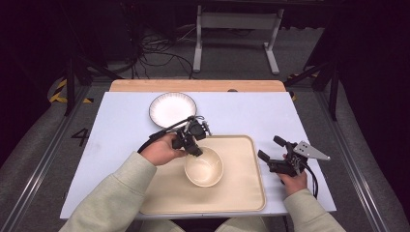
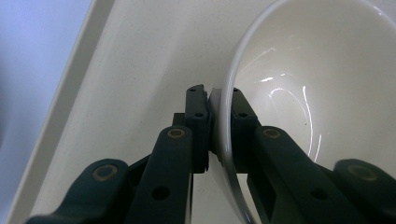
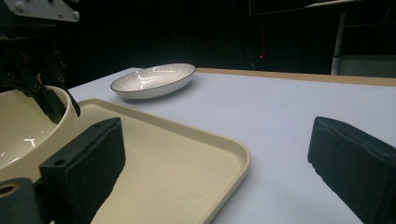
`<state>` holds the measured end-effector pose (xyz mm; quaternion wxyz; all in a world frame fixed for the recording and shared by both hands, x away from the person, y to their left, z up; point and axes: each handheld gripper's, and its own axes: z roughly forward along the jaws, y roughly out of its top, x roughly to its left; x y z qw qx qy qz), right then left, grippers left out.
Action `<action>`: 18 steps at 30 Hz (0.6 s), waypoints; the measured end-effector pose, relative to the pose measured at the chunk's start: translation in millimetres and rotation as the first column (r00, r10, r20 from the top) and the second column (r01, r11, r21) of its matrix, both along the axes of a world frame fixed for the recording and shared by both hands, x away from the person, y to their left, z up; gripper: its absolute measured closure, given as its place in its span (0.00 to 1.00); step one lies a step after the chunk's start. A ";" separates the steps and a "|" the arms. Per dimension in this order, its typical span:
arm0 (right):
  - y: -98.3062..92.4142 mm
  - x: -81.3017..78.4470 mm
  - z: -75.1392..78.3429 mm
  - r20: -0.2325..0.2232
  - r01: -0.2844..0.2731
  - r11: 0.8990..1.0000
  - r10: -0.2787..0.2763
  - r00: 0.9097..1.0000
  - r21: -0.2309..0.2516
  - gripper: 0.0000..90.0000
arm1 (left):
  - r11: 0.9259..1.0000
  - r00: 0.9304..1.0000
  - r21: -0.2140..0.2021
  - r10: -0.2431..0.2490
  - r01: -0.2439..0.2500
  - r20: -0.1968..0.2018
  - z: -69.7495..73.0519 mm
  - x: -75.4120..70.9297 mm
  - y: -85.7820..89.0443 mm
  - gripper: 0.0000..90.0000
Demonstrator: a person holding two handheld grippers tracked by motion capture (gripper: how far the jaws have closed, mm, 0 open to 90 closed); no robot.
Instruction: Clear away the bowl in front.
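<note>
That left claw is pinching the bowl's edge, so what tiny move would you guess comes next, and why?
Probably a gentle lift. The left gripper is shut on the rim of the bowl, one jaw inside and one outside, and the bowl sits on the tray. The right gripper waits open beside the tray.

A recording lab or test studio, not a home: a white-topped table (image 1: pixel 121 125) with a bare wooden strip along its far edge stands on grey floor among dark surroundings. Beyond the left gripper (image 1: pixel 196 149), loose black cables (image 1: pixel 159 55) trail across the floor beside the legs of a white metal stand (image 1: pixel 237 38). Yellow-and-black hazard tape (image 1: pixel 60 92) marks the floor to the left, near metal rails (image 1: pixel 34 169) and a painted number.
</note>
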<state>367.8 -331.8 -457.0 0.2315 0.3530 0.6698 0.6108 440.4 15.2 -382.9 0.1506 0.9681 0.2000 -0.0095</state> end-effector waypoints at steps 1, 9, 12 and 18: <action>0.0 0.1 0.0 0.000 0.001 1.000 -0.001 1.000 0.000 0.05 | 1.000 1.000 0.002 0.001 -0.001 -0.002 -0.3 0.3 0.3 0.92; 0.0 0.1 0.0 -0.002 0.001 1.000 -0.001 1.000 -0.001 0.05 | 1.000 1.000 0.004 0.016 -0.016 -0.016 -3.8 2.1 4.1 0.92; 0.0 0.2 0.1 -0.003 0.000 1.000 0.000 1.000 -0.001 0.05 | 1.000 1.000 0.019 0.026 -0.025 -0.018 -7.3 3.3 5.1 0.90; 0.6 0.5 0.2 -0.008 -0.002 1.000 0.002 1.000 -0.006 0.05 | 0.998 0.998 0.027 0.058 -0.058 -0.011 -10.7 6.1 9.3 0.86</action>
